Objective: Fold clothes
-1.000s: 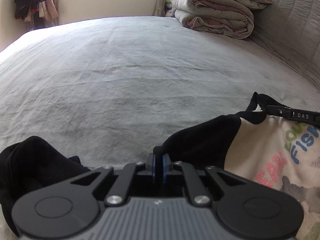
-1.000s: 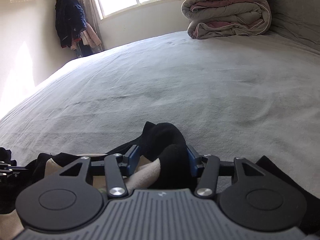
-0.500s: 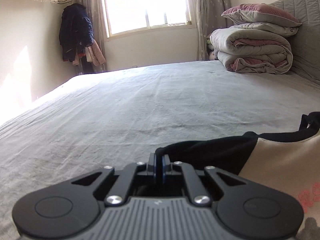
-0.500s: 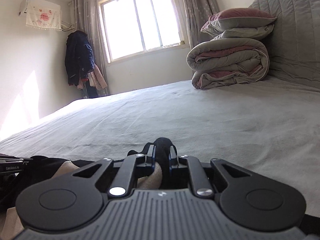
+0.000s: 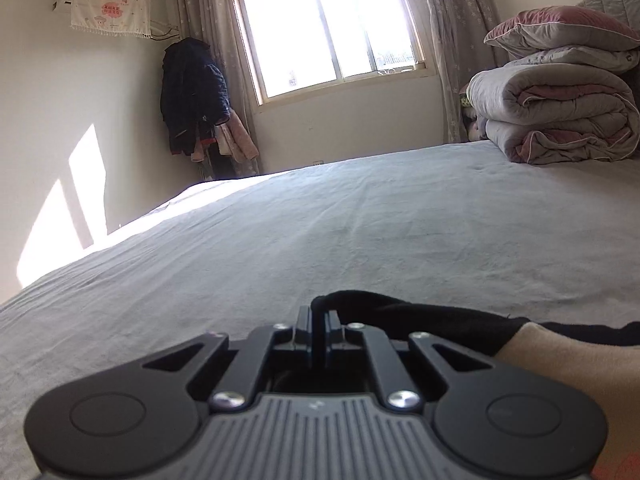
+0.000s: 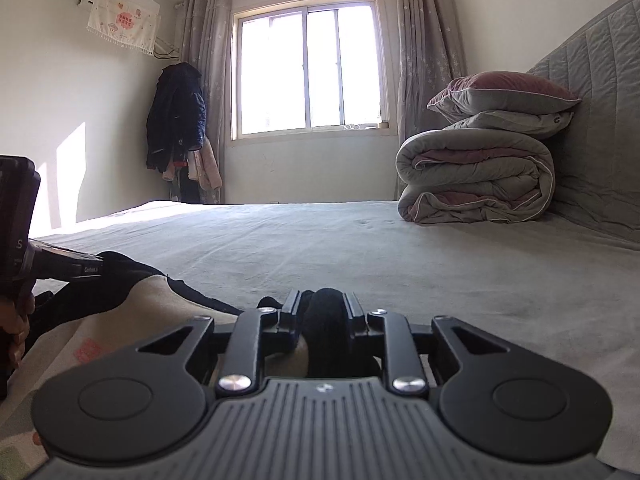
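Observation:
A cream shirt [image 5: 560,364] with black sleeves and a coloured print lies on the grey bed [image 5: 360,232]. My left gripper [image 5: 318,320] is shut on a thin black edge [image 5: 420,312] of the shirt, which stretches off to the right. My right gripper [image 6: 322,308] has a thick bunch of black fabric [image 6: 326,332] between its jaws. The jaws are opening, and the fabric still fills the gap. In the right wrist view the left gripper [image 6: 90,268] shows at the left edge, pinching black cloth beside the cream body [image 6: 132,312], with a hand [image 6: 16,336] behind it.
Folded quilts [image 6: 476,176] topped by pillows [image 6: 504,96] are stacked at the far right against the padded headboard [image 6: 600,120]. A window [image 6: 308,68] with curtains, a hung dark coat [image 6: 176,116] and an air conditioner [image 6: 120,8] line the far walls.
Both views have tilted up from the bed toward the window. The left gripper has swung across with the black edge still pinched. The right jaws narrowed on the black fabric, then widened again.

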Demonstrator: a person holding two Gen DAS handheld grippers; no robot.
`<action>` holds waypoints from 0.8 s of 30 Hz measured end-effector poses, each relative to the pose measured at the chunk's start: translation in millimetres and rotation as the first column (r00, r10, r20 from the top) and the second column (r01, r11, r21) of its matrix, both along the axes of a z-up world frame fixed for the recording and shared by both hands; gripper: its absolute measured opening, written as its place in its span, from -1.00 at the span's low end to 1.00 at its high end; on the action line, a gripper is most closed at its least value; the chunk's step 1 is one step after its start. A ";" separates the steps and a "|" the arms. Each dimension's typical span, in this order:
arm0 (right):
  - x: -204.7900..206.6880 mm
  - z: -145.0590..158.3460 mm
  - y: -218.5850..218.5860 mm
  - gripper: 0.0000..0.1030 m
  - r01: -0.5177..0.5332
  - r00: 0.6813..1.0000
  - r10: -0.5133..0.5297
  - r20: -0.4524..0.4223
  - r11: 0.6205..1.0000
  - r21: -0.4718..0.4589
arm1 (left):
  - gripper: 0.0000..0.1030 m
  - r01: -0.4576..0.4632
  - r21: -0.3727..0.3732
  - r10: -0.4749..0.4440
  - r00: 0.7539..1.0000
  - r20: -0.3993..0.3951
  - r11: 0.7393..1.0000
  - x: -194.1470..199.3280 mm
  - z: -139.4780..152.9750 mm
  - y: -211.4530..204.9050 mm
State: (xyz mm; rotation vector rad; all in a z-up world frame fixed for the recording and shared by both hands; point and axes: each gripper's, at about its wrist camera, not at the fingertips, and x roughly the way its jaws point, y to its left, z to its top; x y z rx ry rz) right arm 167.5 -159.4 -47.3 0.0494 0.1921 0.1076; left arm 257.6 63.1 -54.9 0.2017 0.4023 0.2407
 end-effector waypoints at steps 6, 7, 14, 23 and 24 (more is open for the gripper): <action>10.7 3.3 -14.0 0.10 -0.014 0.989 0.020 -0.145 0.999 0.041 | -0.89 -0.053 -0.127 0.043 0.996 -0.079 0.991 15.7 -14.9 18.5; 13.5 1.8 -15.6 0.10 -0.011 0.984 0.019 -0.178 0.999 0.042 | -0.88 -0.052 -0.156 0.038 0.995 -0.089 0.986 15.7 -16.5 22.0; 34.4 -26.9 -24.6 0.10 0.029 0.918 0.026 -0.395 0.991 0.133 | -0.86 -0.038 -0.366 -0.007 0.993 -0.122 0.930 15.9 -29.6 47.2; 24.9 -35.7 28.7 -0.84 -0.021 0.934 -0.049 -0.353 0.981 -0.191 | -0.89 0.006 -0.477 -0.059 0.994 -0.097 0.879 14.5 -28.6 58.9; 21.6 -32.7 30.3 -0.84 0.010 0.941 -0.082 -0.327 0.976 -0.217 | -0.89 0.011 -0.488 -0.065 0.993 -0.093 0.873 13.4 -27.5 60.8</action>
